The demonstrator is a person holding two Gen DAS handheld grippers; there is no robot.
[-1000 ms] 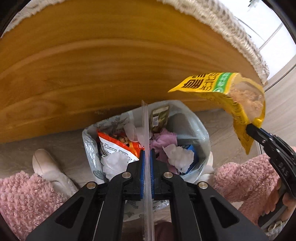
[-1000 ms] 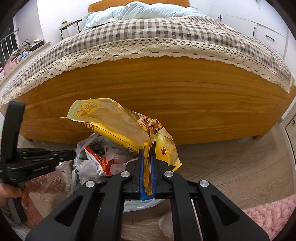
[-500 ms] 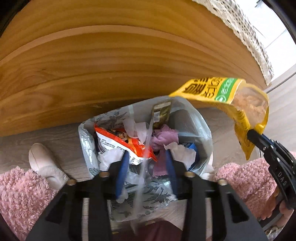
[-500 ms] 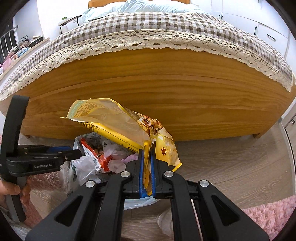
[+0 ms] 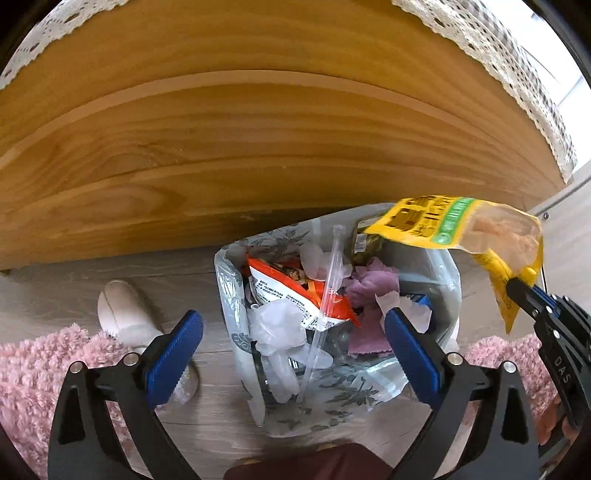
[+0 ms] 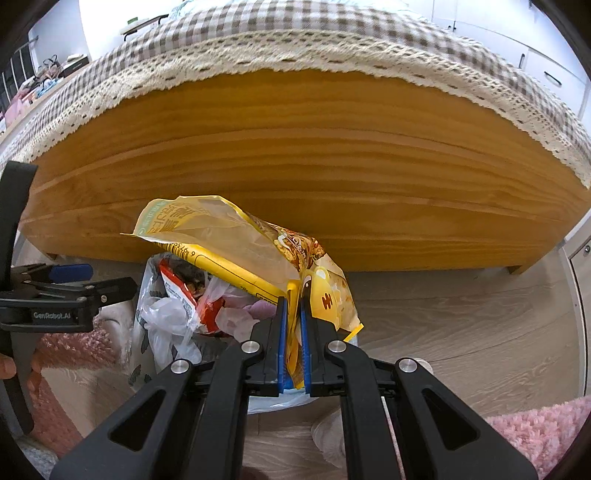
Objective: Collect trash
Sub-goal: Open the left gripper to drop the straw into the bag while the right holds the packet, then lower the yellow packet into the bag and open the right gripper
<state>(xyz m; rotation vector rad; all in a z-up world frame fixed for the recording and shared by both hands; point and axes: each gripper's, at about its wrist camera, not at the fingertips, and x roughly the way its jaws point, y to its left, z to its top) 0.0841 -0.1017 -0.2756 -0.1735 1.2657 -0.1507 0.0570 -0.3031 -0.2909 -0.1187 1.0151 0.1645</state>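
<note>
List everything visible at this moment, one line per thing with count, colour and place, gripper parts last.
trash bag: one, clear with grey floral print, on the floor by the bed frame, open and full.
orange wrapper: one, orange and white, in the bag.
plastic strip: one, clear, leaning in the bag.
purple cloth: one, in the bag.
yellow snack bag: one, yellow, held above the trash bag.
bed frame: one, wooden, behind the bag.
bedspread: one, checked with lace edge, on the bed.
slipper: one, pale, on the floor.
rug: pink, fluffy, near edge.
left gripper: open, empty, above the bag.
right gripper: shut on the yellow snack bag.
</note>
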